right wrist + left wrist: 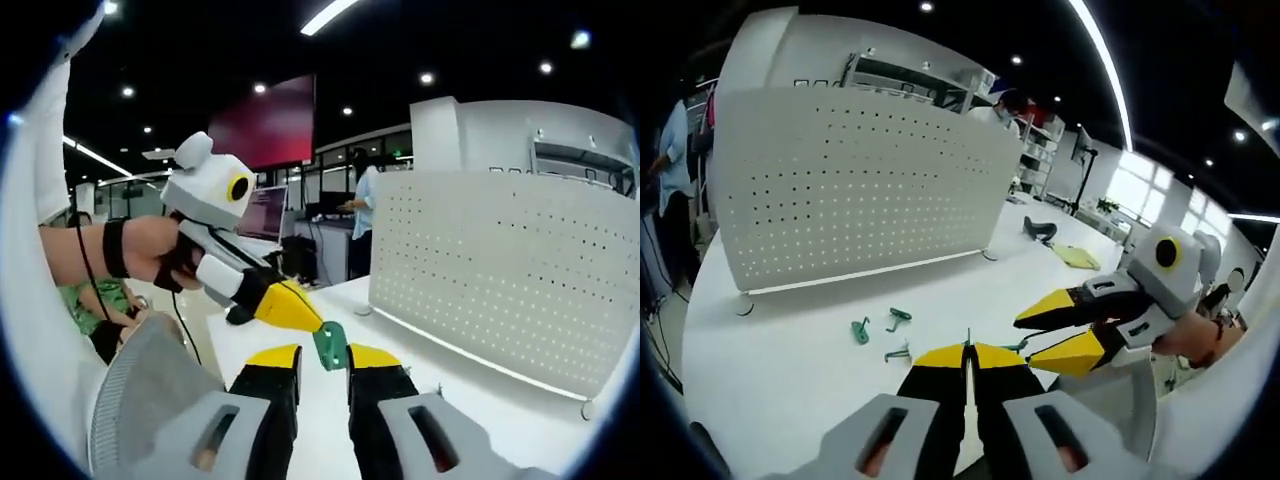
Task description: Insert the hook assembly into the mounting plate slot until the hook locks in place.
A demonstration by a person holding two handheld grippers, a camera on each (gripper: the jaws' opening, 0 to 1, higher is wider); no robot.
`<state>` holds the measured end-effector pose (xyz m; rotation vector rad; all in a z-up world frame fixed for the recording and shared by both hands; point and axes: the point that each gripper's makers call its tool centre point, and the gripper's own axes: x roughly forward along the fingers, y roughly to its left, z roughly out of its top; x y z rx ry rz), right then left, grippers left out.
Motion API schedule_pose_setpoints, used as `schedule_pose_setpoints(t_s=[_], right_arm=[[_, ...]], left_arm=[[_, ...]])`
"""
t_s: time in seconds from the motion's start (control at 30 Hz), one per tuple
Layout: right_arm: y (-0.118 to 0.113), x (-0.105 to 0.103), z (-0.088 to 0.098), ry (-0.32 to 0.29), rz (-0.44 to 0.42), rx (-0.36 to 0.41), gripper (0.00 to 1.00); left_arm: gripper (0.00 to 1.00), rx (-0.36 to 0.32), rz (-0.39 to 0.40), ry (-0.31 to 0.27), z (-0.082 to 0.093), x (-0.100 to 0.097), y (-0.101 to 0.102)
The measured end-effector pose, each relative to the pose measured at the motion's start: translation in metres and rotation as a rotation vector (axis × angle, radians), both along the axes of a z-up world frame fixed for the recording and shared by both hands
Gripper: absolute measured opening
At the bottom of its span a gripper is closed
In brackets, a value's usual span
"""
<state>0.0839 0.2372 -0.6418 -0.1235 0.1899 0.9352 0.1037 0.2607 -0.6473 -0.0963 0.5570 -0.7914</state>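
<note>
No writing or brand can be read in either view.

Left gripper view: the left gripper point(968, 352) has its yellow-tipped jaws pressed together on a thin green hook point(967, 338), seen edge-on as a sliver rising between the tips. The right gripper point(1058, 330) comes in from the right with its jaws apart, held by a hand point(1188, 338). Three more green hooks point(886, 332) lie on the white table point(780, 340), between the jaws and the pegboard point(855, 185), a white upright plate full of small holes standing on the table.

Right gripper view: the hook point(331, 345) is a flat teal piece, held by the left gripper point(298, 310), whose yellow tip touches it. It sits in the gap between the right gripper point(325, 362) jaws; I cannot tell whether they touch it. The pegboard point(500, 270) stands to the right
</note>
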Motion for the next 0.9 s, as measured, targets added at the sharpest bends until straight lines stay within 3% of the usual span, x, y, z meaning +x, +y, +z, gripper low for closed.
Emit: schedule_pose_setpoints(t_s=[0.1,0.23,0.63,0.9], right_arm=[[0.0,0.002,-0.006,0.005,-0.001,-0.043,0.11],[-0.001,0.007,-0.006,0.027,-0.023,-0.027,0.1],[0.003,0.009,-0.016,0.048,-0.023,-0.091,0.03],[0.003,0.008,-0.02,0.087,-0.045,-0.086,0.01]], left_arm=[[0.01,0.009,-0.002,-0.002,0.001,-0.002,-0.003],[0.01,0.006,-0.005,-0.004,0.004,-0.004,-0.007],[0.01,-0.008,0.014,-0.015,0.01,-0.007,-0.011],[0.01,-0.017,0.035,-0.016,0.008,-0.008,-0.01]])
